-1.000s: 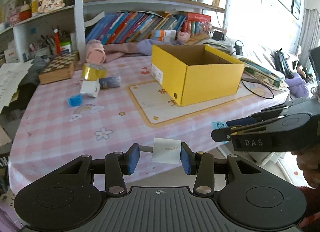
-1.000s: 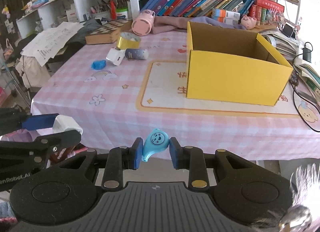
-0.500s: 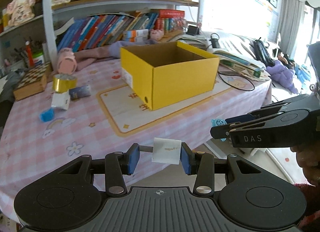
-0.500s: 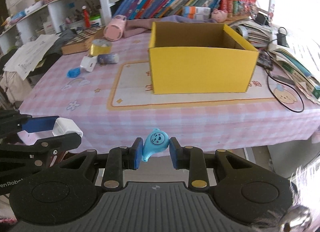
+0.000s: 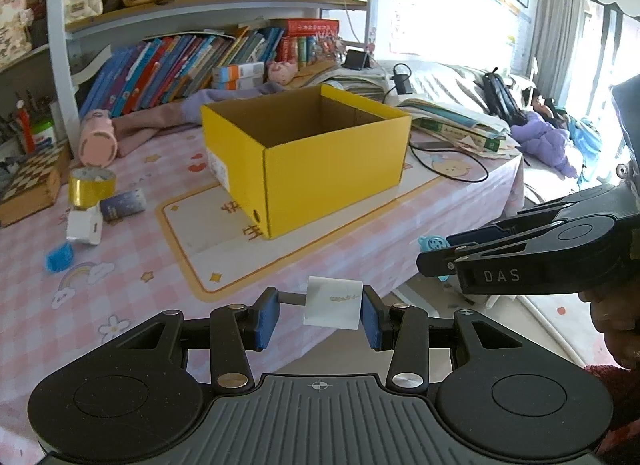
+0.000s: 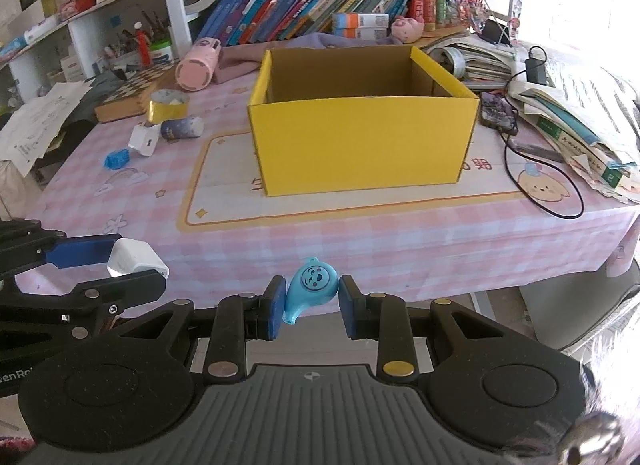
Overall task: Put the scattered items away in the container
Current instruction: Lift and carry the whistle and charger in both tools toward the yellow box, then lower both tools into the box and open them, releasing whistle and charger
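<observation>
An open yellow cardboard box (image 5: 316, 153) stands on a mat on the pink checked table; it also shows in the right wrist view (image 6: 362, 141). My left gripper (image 5: 318, 311) is shut on a small white block (image 5: 332, 303), held in front of the table's near edge. My right gripper (image 6: 312, 305) is shut on a blue smiley-face toy (image 6: 310, 291), also off the table's front edge. A gold tape roll (image 6: 168, 107), a dark blue cylinder (image 6: 182, 128), a white charger (image 6: 143, 141) and a small blue piece (image 6: 117, 159) lie left of the box.
A pink cup (image 6: 198, 69) and a chessboard box (image 6: 132, 93) sit at the back left. Books, papers and a black cable (image 6: 560, 169) crowd the right of the table. A bookshelf (image 5: 200, 61) stands behind the table.
Both grippers have swung to face the yellow box, which now sits more central and closer in both views. Each gripper still holds its item.
</observation>
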{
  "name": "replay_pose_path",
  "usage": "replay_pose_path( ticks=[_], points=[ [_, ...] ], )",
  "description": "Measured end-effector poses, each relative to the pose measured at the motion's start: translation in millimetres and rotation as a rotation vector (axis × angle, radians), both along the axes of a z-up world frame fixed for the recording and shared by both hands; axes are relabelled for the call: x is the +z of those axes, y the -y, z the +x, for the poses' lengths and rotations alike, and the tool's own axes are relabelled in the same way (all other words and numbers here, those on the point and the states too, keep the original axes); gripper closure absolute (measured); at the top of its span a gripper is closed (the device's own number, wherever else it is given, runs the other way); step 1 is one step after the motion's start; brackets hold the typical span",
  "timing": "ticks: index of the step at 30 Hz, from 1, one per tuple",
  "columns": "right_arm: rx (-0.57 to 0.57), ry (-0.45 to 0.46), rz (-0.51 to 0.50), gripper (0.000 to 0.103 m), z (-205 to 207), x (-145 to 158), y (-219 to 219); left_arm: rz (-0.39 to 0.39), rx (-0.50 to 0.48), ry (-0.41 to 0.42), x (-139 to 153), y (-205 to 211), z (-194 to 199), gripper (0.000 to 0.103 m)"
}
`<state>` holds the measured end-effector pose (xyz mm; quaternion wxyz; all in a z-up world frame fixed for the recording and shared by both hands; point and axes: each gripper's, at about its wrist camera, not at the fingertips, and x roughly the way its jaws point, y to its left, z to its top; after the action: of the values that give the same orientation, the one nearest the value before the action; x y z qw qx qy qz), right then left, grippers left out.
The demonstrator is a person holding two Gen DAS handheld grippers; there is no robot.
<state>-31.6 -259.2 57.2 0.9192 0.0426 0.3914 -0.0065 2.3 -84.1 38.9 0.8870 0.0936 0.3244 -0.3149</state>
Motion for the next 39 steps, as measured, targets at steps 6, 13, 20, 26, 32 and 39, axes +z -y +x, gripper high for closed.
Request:
replay_pose_path(
  ticks=[6,13,20,26,32,39],
  points=[
    [-0.030,-0.005,-0.003,0.076,1,0,12,-0.002,-0.033,-0.005,-2,13,6,0.061],
    [-0.053,-0.014,0.000,0.076,5,-3,25,0.004,-0.063,-0.009,-4,26,12,0.061],
    [-0.061,-0.015,0.004,0.076,13,-4,33,0.016,-0.087,0.020,-1,36,18,0.061],
    [-0.056,0.003,0.002,0.076,26,-1,38,0.016,-0.103,0.065,6,43,25,0.061],
    [-0.041,0.027,0.004,0.076,44,4,42,0.021,-0.103,0.107,14,49,38,0.061],
    [-0.025,0.054,0.014,0.076,72,9,52,0.012,-0.090,0.159,26,58,59,0.061]
  ],
)
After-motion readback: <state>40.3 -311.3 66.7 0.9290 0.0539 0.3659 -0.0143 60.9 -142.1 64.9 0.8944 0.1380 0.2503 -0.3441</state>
